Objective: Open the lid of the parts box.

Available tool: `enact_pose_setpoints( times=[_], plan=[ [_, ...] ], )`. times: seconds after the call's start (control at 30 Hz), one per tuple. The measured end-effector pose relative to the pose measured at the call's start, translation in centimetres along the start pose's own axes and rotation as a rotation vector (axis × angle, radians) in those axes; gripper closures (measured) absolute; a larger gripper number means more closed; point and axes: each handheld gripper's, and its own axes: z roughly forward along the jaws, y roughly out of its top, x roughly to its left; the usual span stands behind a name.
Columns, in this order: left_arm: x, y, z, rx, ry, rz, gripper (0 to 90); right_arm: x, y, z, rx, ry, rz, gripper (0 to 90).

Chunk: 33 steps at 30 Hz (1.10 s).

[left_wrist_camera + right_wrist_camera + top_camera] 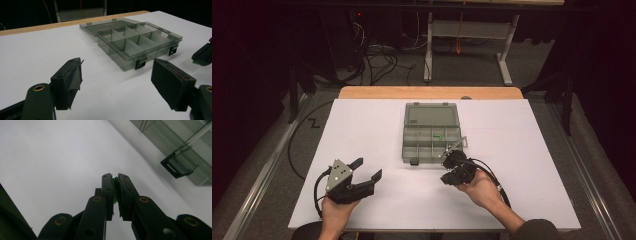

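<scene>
Nearest the lens, in the right gripper view, my right gripper (pixel 114 178) has its jaws pressed together on a small green piece (pixel 115 187), seen as a thin sliver between the pads; what the piece is I cannot tell. From above, this gripper (pixel 447 167) sits at the box's (pixel 432 131) front right corner, angled toward it. I judge the pinch is kept tight because so thin a piece would slip from a looser hold.

Left gripper (pixel 368 169): jaws spread wide, nothing between them, held low over the white table (pixel 362 125) well to the left of the box. In its own view the two pads (pixel 71 80) frame the box from the side. I read this as a waiting pose, clear of the right hand's working path yet close enough to steady the box.

Box (pixel 140 42): grey, translucent, divided into compartments, lid folded back flat on the far side, two black latches (pixel 141 62) hanging at the front wall. From above a green speck (pixel 438 135) lies in a compartment right of centre. The open lid and the front edge facing me leave all compartments reachable from my side.

Judged step: carrying the green piece to or from a compartment; the direction cannot be told from this moment alone.
</scene>
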Motion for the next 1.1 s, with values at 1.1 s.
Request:
enact_pose_setpoints(
  times=[1.1],
  plan=[
    [0.0, 0.0, 0.0, -0.001, -0.002, -0.001, 24.9, -4.2, 3.0, -2.8, -0.108, -0.053, 0.073, 86.2]
  ],
)
